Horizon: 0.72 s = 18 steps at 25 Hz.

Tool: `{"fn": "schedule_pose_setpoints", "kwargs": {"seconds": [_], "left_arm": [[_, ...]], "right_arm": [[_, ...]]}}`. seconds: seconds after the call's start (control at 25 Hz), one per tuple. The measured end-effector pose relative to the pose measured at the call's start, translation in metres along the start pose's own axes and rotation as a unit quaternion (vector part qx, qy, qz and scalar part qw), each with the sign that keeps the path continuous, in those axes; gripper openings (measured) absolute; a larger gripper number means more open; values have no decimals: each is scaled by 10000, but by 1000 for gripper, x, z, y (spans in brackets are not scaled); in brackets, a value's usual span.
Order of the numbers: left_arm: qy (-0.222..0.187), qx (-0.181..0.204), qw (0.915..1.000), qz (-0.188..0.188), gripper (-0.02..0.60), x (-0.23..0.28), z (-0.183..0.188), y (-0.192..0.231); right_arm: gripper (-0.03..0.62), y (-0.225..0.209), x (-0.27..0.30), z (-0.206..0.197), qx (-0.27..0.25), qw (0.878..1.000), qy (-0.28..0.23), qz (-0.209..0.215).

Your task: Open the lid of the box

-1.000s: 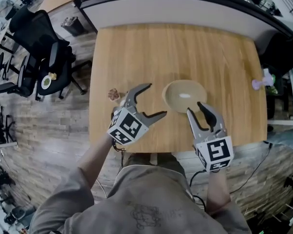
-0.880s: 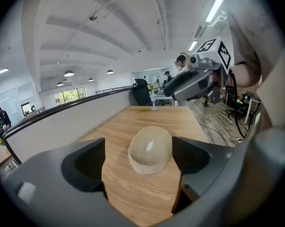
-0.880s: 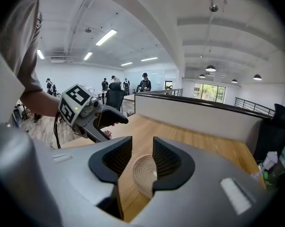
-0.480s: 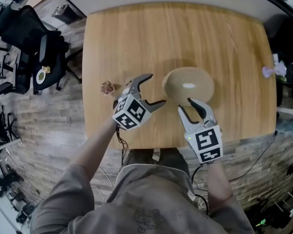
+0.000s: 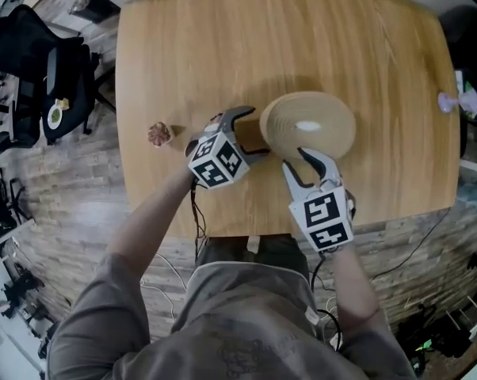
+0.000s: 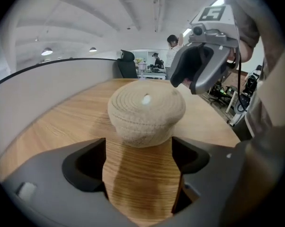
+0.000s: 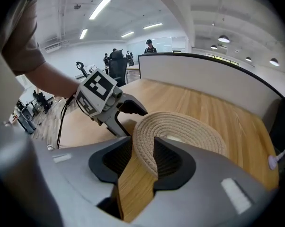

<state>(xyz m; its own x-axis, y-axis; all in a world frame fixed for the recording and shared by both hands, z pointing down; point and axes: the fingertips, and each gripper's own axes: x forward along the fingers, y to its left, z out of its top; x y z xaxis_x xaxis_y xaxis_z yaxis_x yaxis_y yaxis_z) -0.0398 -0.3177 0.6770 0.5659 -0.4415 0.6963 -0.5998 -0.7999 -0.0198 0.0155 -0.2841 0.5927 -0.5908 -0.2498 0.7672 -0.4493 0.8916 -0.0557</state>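
While a small brown scrap (image 5: 157,134) lies near the left edge of the table (image 5: 183,46), the left gripper (image 5: 257,131) points at the box (image 5: 290,137) with its jaws spread wide, bare wood between them and the box just beyond their tips. The round woven box sits mid-table, its lid (image 5: 330,111) on, a pale knob (image 5: 307,125) at the centre. At its near side the right gripper (image 5: 295,158) also has its jaws apart, the box's rim showing in the gap. A purple thing (image 5: 452,101) lies at the far right edge.
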Motion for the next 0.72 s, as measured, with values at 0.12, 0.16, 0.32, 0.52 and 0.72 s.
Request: {"fn": "schedule_pose_setpoints", "kwargs": {"seconds": [0.12,0.16,0.32,0.52,0.72], "left_arm": [[-74,65,9999,-112,418,13,0,0],[-110,83,9998,-139,417,16,1,0],[-238,107,9992,-300,420,22,1,0],[-370,226,9978,-501,409,24,3,-3],[-351,301,9972,-584,365,24,2,-7]], "right_arm": [[126,2,12,-10,-162,9997,175,26],[126,3,15,-12,-241,9994,238,10],[126,3,25,-16,-632,9972,360,-170],[135,3,35,-22,-1018,9929,573,-236],[172,8,40,-25,-1461,9865,735,-124]]}}
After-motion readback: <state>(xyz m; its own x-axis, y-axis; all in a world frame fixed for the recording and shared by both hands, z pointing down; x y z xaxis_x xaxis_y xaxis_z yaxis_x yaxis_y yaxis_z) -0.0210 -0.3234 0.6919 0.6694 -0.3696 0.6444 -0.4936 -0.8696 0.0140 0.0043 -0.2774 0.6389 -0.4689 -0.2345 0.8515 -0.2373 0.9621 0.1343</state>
